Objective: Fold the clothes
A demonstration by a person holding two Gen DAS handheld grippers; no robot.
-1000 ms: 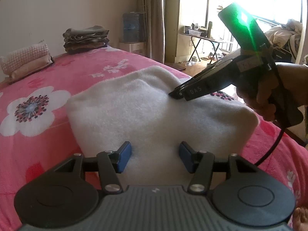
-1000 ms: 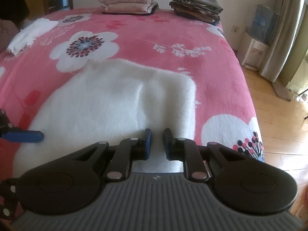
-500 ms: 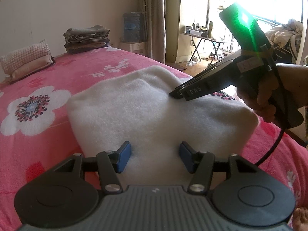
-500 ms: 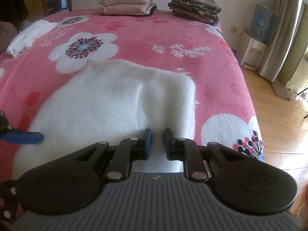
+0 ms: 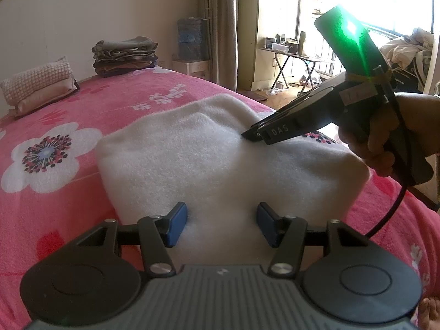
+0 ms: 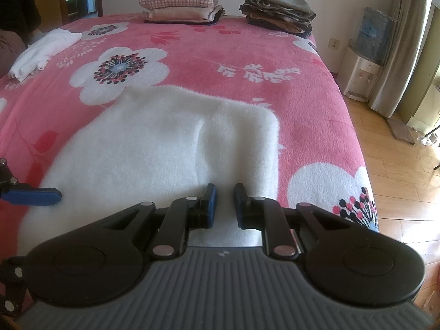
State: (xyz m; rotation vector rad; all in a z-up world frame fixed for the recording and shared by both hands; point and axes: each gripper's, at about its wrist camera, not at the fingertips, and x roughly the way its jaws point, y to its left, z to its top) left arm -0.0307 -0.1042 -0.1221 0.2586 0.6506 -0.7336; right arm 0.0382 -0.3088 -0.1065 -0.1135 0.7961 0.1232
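Observation:
A fluffy white garment (image 5: 192, 165) (image 6: 151, 151) lies folded into a rough rectangle on the pink flowered bed (image 6: 220, 46). My left gripper (image 5: 220, 214) is open, its blue pads spread over the garment's near edge with nothing pinched; one of its pads (image 6: 35, 194) shows at the left of the right wrist view. My right gripper (image 6: 225, 195) stands at the garment's near right part with only a narrow gap between its jaws, filled by white fabric. A crease runs up to it. In the left wrist view its tip (image 5: 247, 134) presses into the garment, held by a hand (image 5: 385, 148).
At the bed's far end stand a pink checked stack (image 6: 178, 2) and a brown stack (image 6: 277, 11) of folded clothes. A loose white cloth (image 6: 44, 49) lies far left. The bed's edge drops to wooden floor (image 6: 398, 165) on the right, with a water dispenser (image 6: 363, 68) beyond.

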